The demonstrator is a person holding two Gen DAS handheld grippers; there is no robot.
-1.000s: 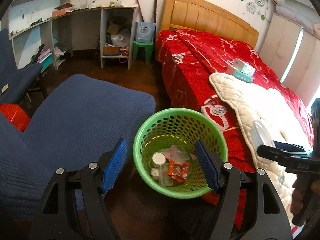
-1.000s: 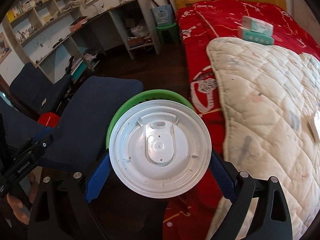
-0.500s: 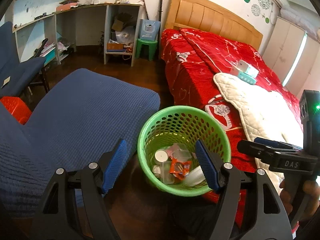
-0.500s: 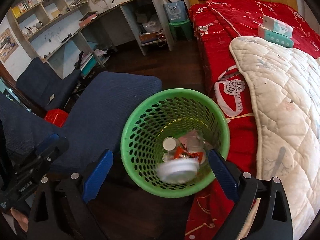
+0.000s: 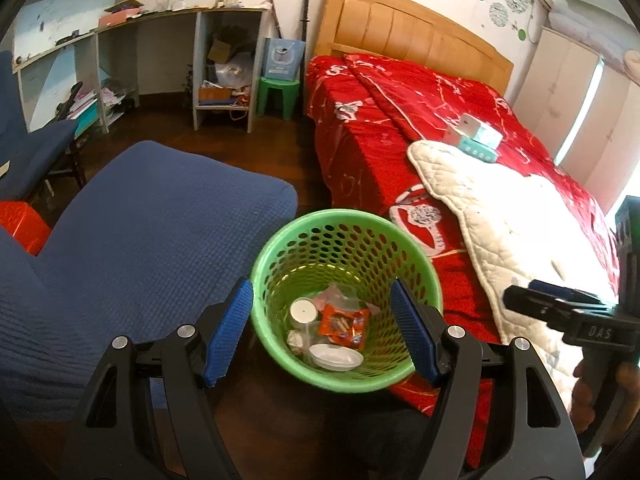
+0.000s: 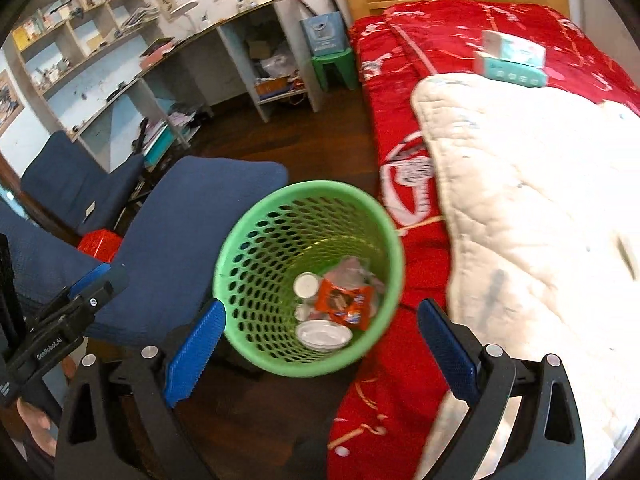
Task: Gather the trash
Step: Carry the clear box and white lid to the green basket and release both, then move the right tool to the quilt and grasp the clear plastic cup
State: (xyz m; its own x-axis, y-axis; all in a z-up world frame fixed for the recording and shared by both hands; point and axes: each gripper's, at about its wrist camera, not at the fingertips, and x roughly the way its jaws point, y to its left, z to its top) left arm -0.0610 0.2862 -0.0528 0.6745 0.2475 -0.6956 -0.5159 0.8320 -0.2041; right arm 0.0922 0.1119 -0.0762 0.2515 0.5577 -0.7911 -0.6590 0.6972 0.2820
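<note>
A second ago my right gripper [image 6: 320,344] held the white round lid [image 6: 323,335] flat between its fingers, above the green basket [image 6: 384,220]. Now the lid lies at the basket's bottom, on the near side, just beside the orange wrapper [image 6: 343,303] and a small white cap [image 6: 305,285]. The right fingers stand wide apart with nothing between them. In the left view that gripper sits further toward the right edge than before, over the white quilt [image 5: 520,232], a hand [image 5: 608,400] on its handle.

My left gripper [image 5: 322,330] has kept its place: tilted down toward the basket [image 5: 280,236], fingers open and empty, framing the basket's rim from above. The lid [image 5: 336,356] shows there too, below the wrapper [image 5: 342,322].

The basket stands on the dark floor [image 5: 256,168] between the blue seat cushion [image 5: 140,232] and the red bed [image 5: 380,120].
</note>
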